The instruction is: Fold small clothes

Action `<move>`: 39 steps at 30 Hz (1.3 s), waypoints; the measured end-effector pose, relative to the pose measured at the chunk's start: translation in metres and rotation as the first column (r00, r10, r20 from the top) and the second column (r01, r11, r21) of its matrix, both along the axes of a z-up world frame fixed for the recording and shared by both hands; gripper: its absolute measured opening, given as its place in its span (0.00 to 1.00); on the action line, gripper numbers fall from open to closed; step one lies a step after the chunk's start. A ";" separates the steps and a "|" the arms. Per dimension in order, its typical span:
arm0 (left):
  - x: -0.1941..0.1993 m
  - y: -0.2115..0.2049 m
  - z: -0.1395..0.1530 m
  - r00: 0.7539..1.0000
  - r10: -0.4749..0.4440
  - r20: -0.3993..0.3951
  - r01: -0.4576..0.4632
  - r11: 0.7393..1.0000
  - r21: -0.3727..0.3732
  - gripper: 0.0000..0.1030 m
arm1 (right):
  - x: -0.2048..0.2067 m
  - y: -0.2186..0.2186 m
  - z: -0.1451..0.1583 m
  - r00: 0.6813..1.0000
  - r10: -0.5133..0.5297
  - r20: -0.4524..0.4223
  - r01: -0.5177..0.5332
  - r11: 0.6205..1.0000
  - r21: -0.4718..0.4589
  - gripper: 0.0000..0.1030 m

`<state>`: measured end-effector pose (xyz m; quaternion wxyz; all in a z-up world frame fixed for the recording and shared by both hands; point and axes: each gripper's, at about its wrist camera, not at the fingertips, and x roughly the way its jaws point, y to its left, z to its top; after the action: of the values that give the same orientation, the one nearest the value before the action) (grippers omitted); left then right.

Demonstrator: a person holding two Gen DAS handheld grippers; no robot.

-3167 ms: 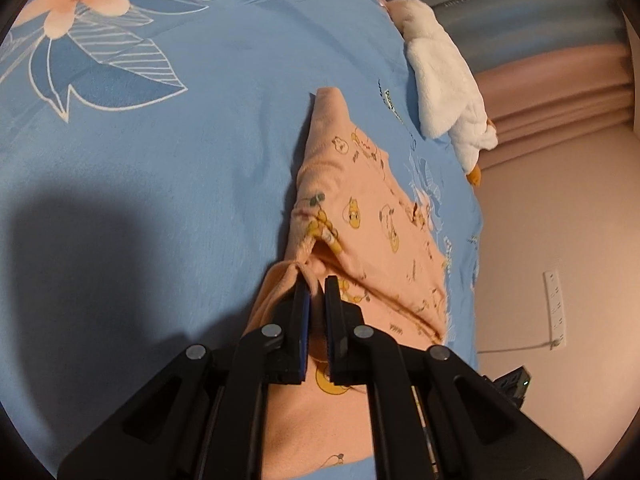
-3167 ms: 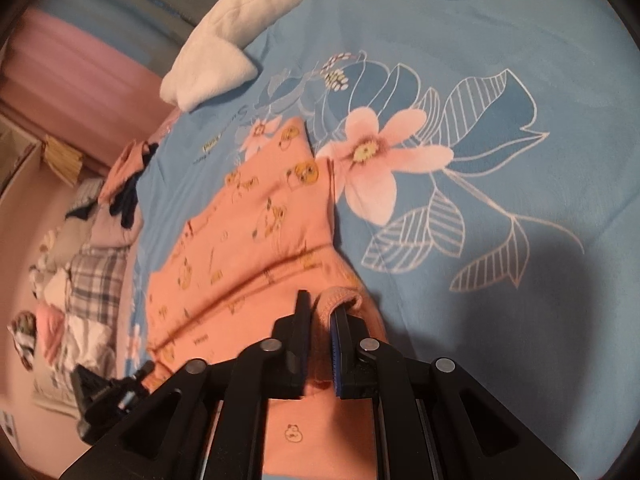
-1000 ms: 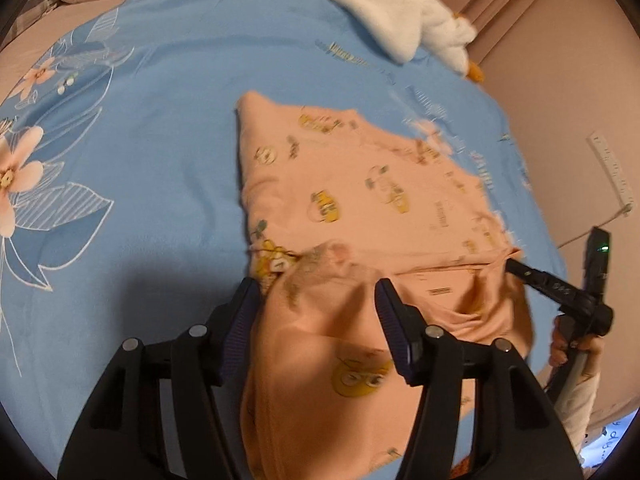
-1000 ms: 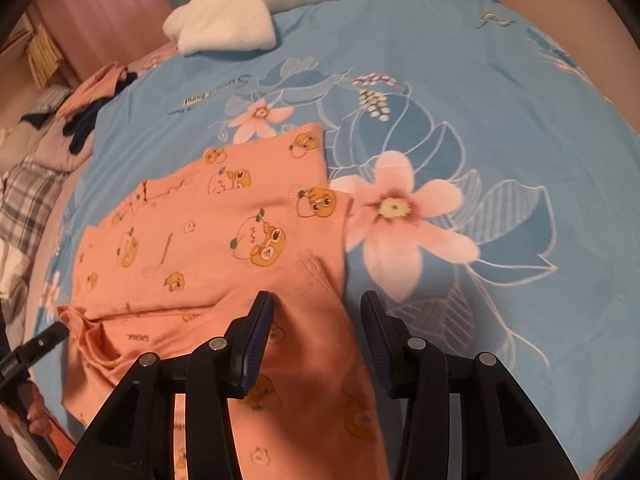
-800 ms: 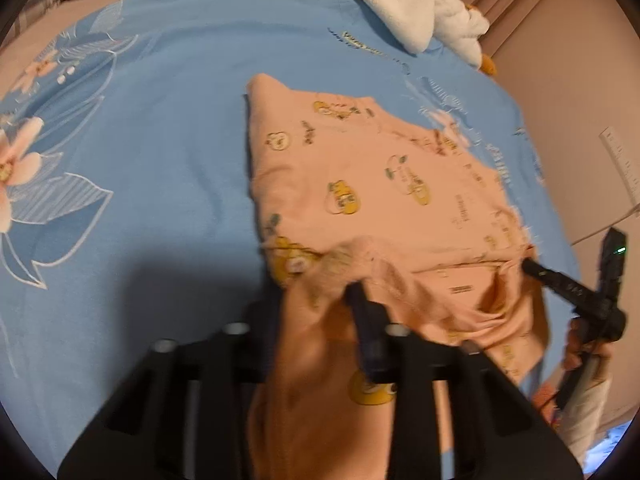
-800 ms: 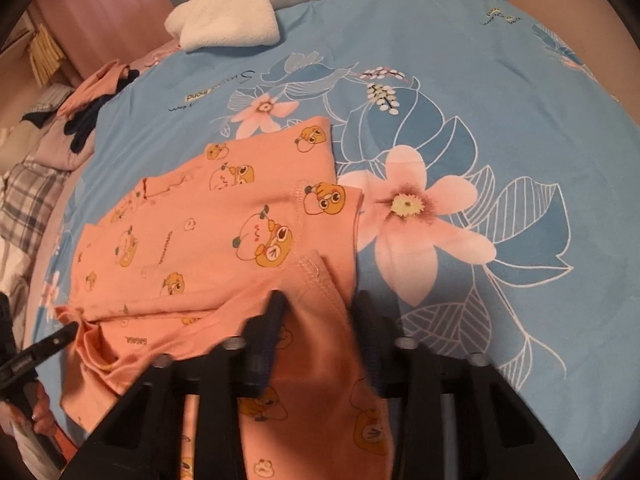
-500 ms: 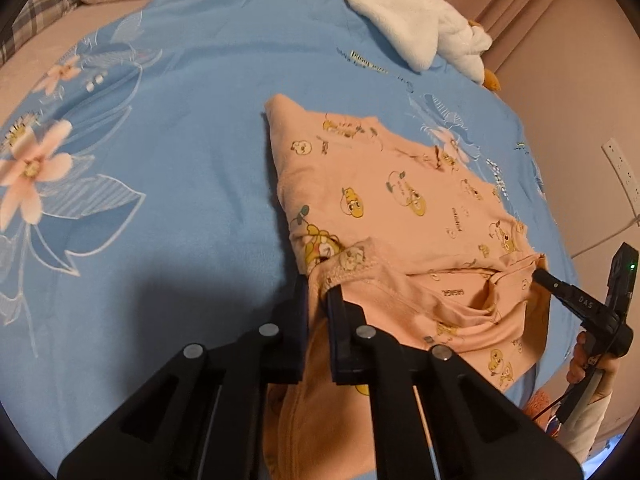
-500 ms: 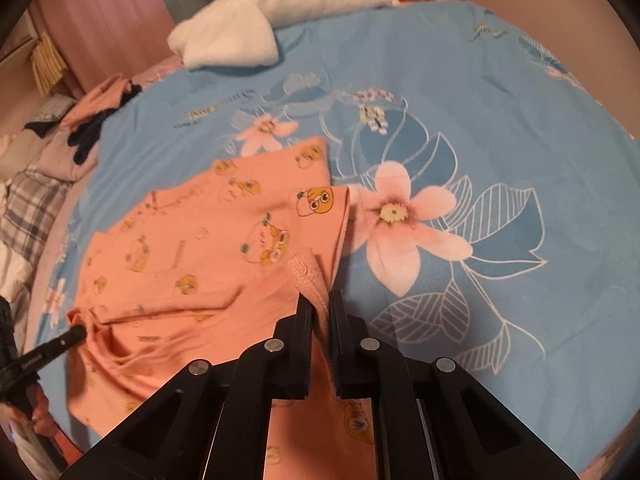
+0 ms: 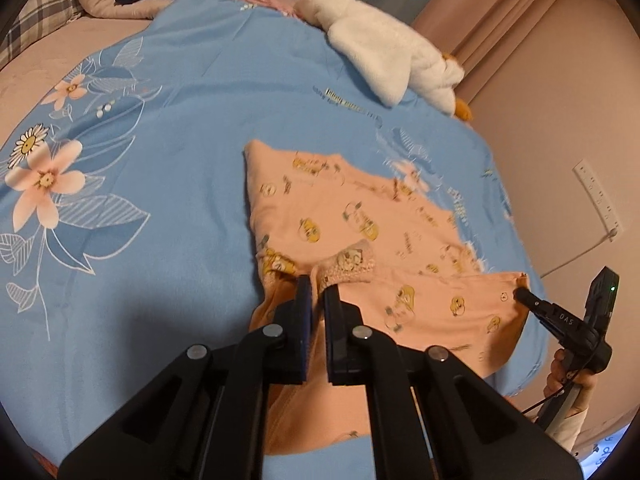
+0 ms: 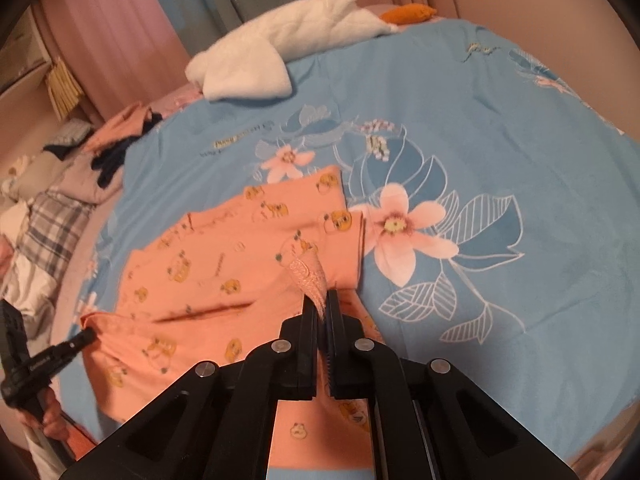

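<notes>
The left gripper [image 9: 315, 286] has just closed, and its fingers [image 9: 303, 300] now pinch a bunched cuff-like edge of the peach garment [image 9: 360, 216], which lies spread on the blue flowered bedspread [image 9: 168, 152] just ahead of them, part of it already doubled over into a roughly flat panel. Over to the right, the right gripper [image 10: 324, 300] has done the same: its fingers [image 10: 309, 316] have just been closing and are now pressed on a ribbed hem of the same garment [image 10: 224, 264], with the cloth running ahead and leftward from them. So both ends of the near edge look gripped and raised a little off the bed. I'd judge the fold about midway: one layer down, and this held edge has yet to be carried forward over the flat part, laid and smoothed. A white plush toy [image 10: 272, 56] lies well beyond the fingers, clear of the work.
</notes>
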<state>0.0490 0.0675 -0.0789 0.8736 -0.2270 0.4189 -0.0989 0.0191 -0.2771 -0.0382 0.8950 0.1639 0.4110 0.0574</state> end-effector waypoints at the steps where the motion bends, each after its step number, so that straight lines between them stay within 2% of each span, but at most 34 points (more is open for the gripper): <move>1: -0.001 0.001 0.004 1.000 0.001 0.008 -0.001 1.000 -0.005 0.04 | -0.002 -0.001 0.005 1.000 -0.005 0.015 0.005 1.000 0.003 0.05; 11: -0.009 0.013 0.040 0.994 0.025 0.107 -0.018 0.998 -0.067 0.04 | -0.012 -0.008 0.045 0.991 -0.020 0.131 0.015 0.999 0.042 0.05; 21: 0.010 0.026 0.060 0.985 0.062 0.163 -0.049 0.996 -0.078 0.04 | 0.012 -0.003 0.074 0.978 -0.002 0.211 -0.003 1.000 0.025 0.05; 29: 0.040 0.029 0.061 0.985 0.069 0.160 -0.059 0.996 -0.065 0.04 | 0.043 0.001 0.074 0.979 0.011 0.203 -0.015 1.000 0.017 0.05; 39: 0.087 0.041 0.045 0.989 0.101 0.107 -0.094 0.993 -0.065 0.04 | 0.087 0.005 0.068 0.985 0.017 0.172 -0.018 1.000 0.002 0.05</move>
<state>0.1356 0.1080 -0.0341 0.8919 -0.2677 0.3554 -0.0809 0.1064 -0.2717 0.0293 0.9262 0.1565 0.3335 0.0799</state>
